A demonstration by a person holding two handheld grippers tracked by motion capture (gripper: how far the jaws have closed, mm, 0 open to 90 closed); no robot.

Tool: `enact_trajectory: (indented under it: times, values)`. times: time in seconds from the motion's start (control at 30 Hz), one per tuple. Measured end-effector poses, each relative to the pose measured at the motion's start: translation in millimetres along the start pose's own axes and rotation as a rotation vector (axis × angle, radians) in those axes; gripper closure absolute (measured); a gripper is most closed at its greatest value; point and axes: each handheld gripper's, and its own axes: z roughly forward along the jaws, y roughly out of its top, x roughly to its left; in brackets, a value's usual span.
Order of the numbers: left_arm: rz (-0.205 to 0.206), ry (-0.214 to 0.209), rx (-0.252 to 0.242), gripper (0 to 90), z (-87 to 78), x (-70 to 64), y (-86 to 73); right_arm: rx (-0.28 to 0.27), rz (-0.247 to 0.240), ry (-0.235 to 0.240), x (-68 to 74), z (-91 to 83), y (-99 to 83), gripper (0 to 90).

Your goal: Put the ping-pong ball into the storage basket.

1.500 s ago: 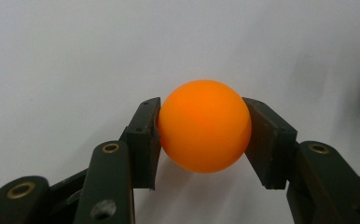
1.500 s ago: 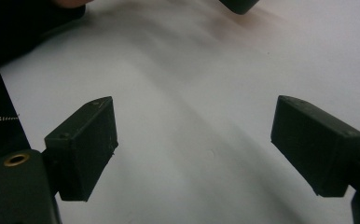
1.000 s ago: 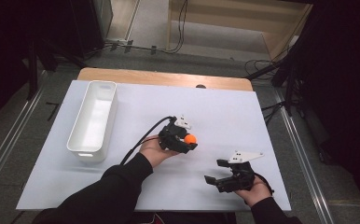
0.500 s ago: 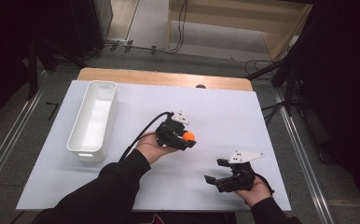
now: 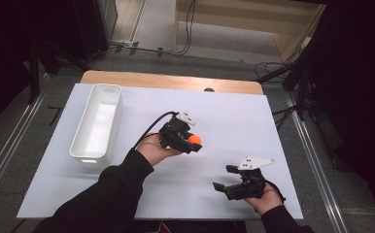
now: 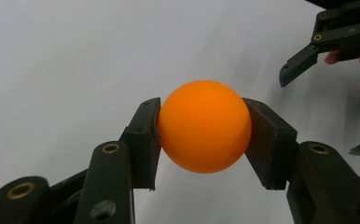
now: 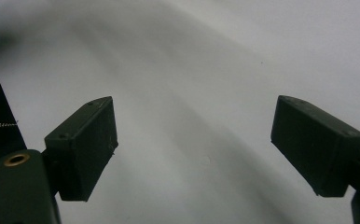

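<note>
An orange ball (image 6: pixel 204 125) is clamped between the two black jaws of my left gripper (image 6: pixel 201 128). In the high view that gripper (image 5: pixel 191 141) is held above the middle of the white table (image 5: pixel 239 116), with the ball (image 5: pixel 194 140) at its tip. My right gripper (image 5: pixel 221 181) rests near the front right of the table, pointing left, open. In the right gripper view its jaws (image 7: pixel 194 140) stand wide apart with nothing but white tabletop between them. The right gripper's jaw tips (image 6: pixel 304 56) also appear at the upper right of the left gripper view.
A long white bin (image 5: pixel 109 94) stands on the left side of the table, empty as far as I can see. A wooden strip (image 5: pixel 171 81) runs along the table's far edge. Metal rails and cables lie on the floor around the table.
My left gripper has lifted slightly and drifted a little toward the far side with the ball held in it. The right gripper has stayed in place.
</note>
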Motion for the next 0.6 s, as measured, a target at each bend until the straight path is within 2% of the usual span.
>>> enact_trajectory:
  times: [0.3,0.6]
  values:
    - [0.012,0.005,0.005,50.6,-11.4,2.2,4.0,-0.004,-0.003,-0.001,-0.4,-0.5,0.3,13.1]
    - [0.003,0.008,0.005,50.6,-17.6,7.0,3.7,-0.007,-0.004,0.003,-0.3,-0.5,0.4,13.2]
